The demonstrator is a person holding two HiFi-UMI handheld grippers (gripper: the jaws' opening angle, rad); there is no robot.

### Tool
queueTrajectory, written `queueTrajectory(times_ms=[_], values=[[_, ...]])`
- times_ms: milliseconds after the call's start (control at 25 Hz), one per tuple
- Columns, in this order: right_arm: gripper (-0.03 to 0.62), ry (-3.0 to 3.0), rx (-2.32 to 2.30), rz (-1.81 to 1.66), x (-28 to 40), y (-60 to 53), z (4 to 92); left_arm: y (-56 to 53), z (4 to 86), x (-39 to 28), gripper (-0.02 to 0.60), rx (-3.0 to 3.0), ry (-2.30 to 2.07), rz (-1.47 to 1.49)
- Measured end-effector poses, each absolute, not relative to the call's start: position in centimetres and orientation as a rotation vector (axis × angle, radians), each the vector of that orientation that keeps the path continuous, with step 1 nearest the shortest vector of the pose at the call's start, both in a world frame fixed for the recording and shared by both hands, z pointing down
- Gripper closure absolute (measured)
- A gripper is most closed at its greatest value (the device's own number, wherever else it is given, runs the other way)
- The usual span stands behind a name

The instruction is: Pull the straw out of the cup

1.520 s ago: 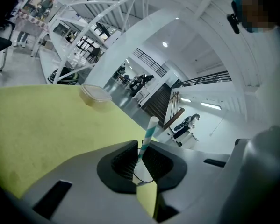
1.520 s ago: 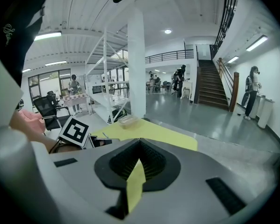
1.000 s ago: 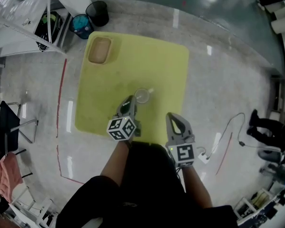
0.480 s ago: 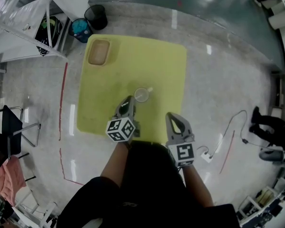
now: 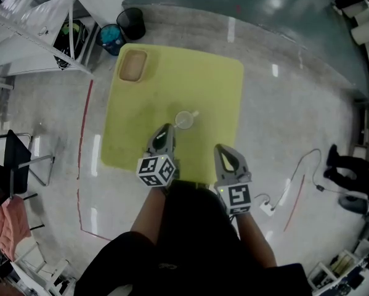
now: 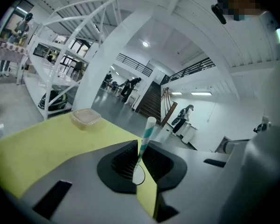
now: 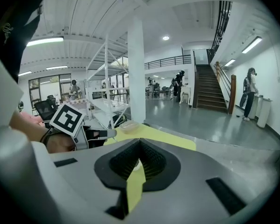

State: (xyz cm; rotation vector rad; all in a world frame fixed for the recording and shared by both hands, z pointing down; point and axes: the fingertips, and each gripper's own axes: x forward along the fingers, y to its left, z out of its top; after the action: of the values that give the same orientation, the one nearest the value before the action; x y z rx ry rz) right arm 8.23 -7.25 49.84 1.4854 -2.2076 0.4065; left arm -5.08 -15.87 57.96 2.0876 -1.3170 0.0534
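A clear cup (image 5: pixel 184 120) stands mid-table on the yellow table top (image 5: pixel 215 85). My left gripper (image 5: pixel 166 131) is just near-left of it and is shut on the white and teal striped straw (image 6: pixel 146 141). The straw rises between the ribbed pads and leans right, and its white top end (image 5: pixel 194 113) shows past the cup's rim. Whether its lower end is still inside the cup is hidden. My right gripper (image 5: pixel 223 150) hangs over the table's near edge, shut and empty (image 7: pixel 140 141). It looks towards the left gripper (image 7: pixel 107 133).
A shallow beige container (image 5: pixel 133 66) sits on the table's far left corner. Black (image 5: pixel 133 22) and blue (image 5: pixel 111 36) bins and white shelving (image 5: pixel 24 36) stand beyond it. A chair (image 5: pixel 12 159) is on the left. A cable and socket (image 5: pixel 270 205) lie on the floor to the right.
The left gripper has lifted slightly with the straw still between its pads. The head view has shifted a little. The right gripper has stayed where it was.
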Motion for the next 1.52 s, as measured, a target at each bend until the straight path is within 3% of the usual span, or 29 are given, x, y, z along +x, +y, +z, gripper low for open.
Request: queueTrajectory(times_ms=[1520], values=[[0.579,-2.446,1.528,0.301,9.0,-5.6,44.9,-9.3,45.1,-3.3,0.517,2.302,-1.476,0.062]])
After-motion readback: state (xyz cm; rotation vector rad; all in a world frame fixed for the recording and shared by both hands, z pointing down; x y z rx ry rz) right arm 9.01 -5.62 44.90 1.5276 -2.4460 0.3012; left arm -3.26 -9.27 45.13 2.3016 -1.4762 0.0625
